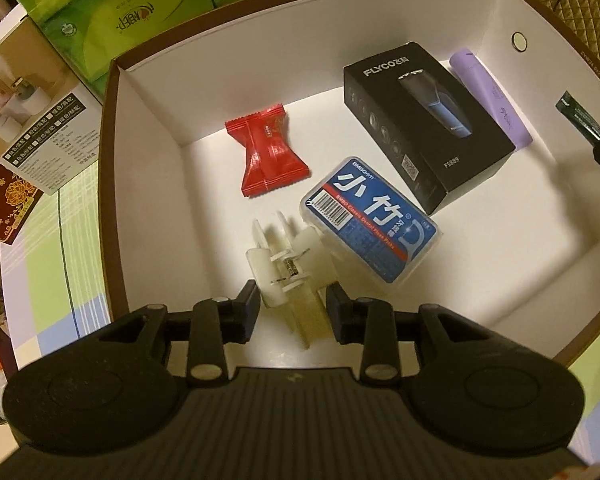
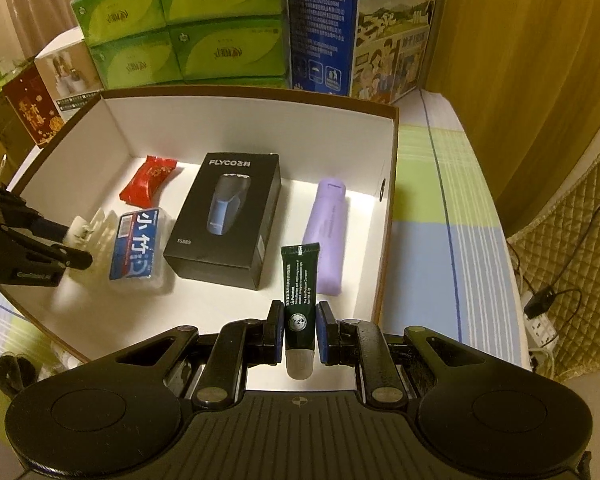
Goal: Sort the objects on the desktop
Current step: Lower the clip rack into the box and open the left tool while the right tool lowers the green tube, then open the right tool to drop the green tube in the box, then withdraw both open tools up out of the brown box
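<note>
A white-lined brown box [image 1: 148, 128] [image 2: 240, 128] holds a red snack packet [image 1: 270, 148] [image 2: 148, 180], a blue floss-pick case [image 1: 372, 220] [image 2: 138, 244], a black FLYCO shaver box [image 1: 424, 120] [image 2: 228, 216] and a lilac tube-shaped case [image 1: 490, 98] [image 2: 328, 232]. My left gripper [image 1: 292, 312] [image 2: 78, 246] is inside the box with its jaws on either side of a white hair claw clip [image 1: 288, 268] [image 2: 90, 224], close to its sides. My right gripper [image 2: 299, 330] is shut on a dark green tube [image 2: 300, 292] [image 1: 578, 116] over the box's near right part.
Green tissue packs [image 2: 180, 24] [image 1: 112, 12] and a blue milk carton [image 2: 364, 24] stand behind the box. Small printed cartons [image 1: 28, 112] [image 2: 32, 108] sit at its left. The checked tablecloth [image 2: 448, 220] runs right of the box. A power strip [image 2: 540, 324] lies off the table's right edge.
</note>
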